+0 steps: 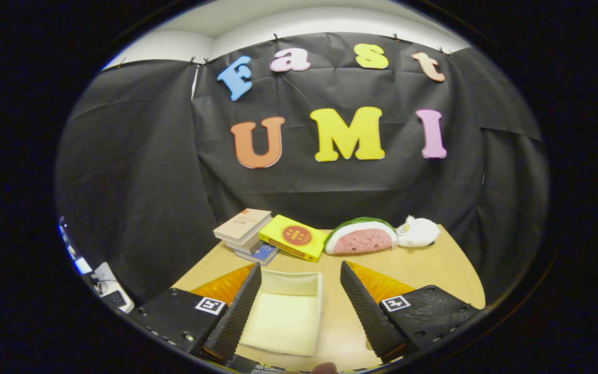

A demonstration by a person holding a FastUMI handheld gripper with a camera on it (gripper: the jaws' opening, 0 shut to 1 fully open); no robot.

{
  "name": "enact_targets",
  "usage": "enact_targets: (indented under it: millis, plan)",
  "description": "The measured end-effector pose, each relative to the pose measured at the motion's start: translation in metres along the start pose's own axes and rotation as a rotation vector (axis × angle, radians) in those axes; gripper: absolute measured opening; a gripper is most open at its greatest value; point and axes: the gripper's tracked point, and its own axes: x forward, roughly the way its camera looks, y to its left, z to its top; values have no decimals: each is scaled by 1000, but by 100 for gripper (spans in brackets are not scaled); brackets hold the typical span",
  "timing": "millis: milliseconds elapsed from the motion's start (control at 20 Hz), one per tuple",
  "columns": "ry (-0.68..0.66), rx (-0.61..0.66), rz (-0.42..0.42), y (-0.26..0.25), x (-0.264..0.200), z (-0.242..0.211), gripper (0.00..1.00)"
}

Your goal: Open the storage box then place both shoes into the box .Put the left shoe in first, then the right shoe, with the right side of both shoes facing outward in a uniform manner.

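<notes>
A pale cream storage box [284, 318] sits on the wooden table [423, 262], open at the top, with a bare inside. It lies between and just ahead of my fingers, nearer the left finger [236, 309], whose tip overlaps the box's left wall. The right finger [369, 309] stands a little to the right of the box over bare table. My gripper [300, 274] is open, high above the table, with nothing held.
At the table's far edge lie a stack of books [244, 228], a yellow book [294, 237], a watermelon-slice plush [362, 236] and a white plush animal [418, 231]. Black cloth walls close the booth behind. Some electronics [104, 285] sit low to the left, off the table.
</notes>
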Motion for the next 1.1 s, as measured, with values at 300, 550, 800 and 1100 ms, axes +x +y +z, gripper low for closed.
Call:
enact_targets:
  millis: [300, 550, 800, 1100]
  plan:
    - [60, -29, -121, -109, -17, -39, 93]
    - [255, 15, -140, -163, 2, -121, 93]
    - [465, 25, -106, -197, 31, -204, 94]
    - [641, 39, -20, -213, 75, -252, 94]
